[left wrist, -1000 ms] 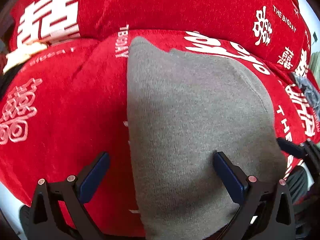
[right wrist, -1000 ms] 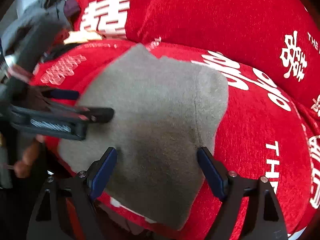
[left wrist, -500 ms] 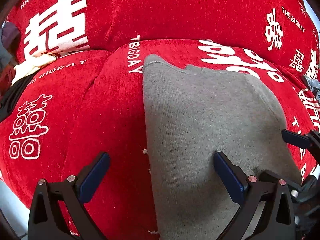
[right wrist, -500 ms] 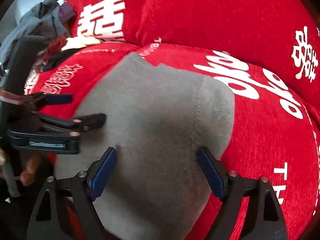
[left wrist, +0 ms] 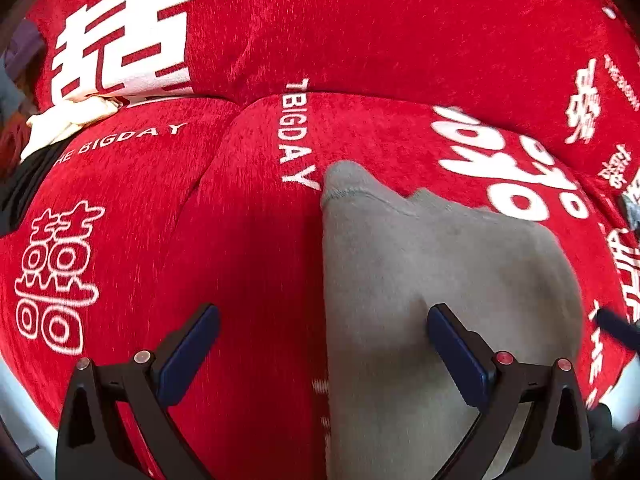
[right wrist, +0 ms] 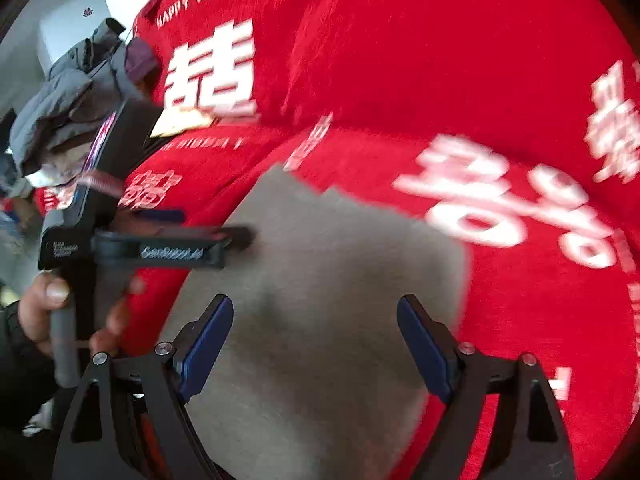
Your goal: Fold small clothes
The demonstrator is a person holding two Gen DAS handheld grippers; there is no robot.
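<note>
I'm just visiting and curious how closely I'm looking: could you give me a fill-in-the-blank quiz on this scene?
1. The garment lying on the sofa is ____ in colour.
2. The sofa cover is ____ with white lettering.
3. The fingers of the right gripper stand ____, gripping nothing.
4. The left gripper has one finger over the garment and the other over the ____ cover.

Missing words: grey; red; open; red

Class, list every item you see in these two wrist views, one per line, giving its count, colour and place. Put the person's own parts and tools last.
grey garment: one, grey, lying flat on the seat cushion
sofa cover: one, red with white lettering, over seat and backrest
clothes pile: one heap, mostly grey, far left end of the sofa
cream cloth: one, cream, left seat by the backrest
left gripper: one, black with blue pads, open over the garment's left edge
right gripper: one, black with blue pads, open above the garment
hand: one, gripping the left gripper's handle
</note>
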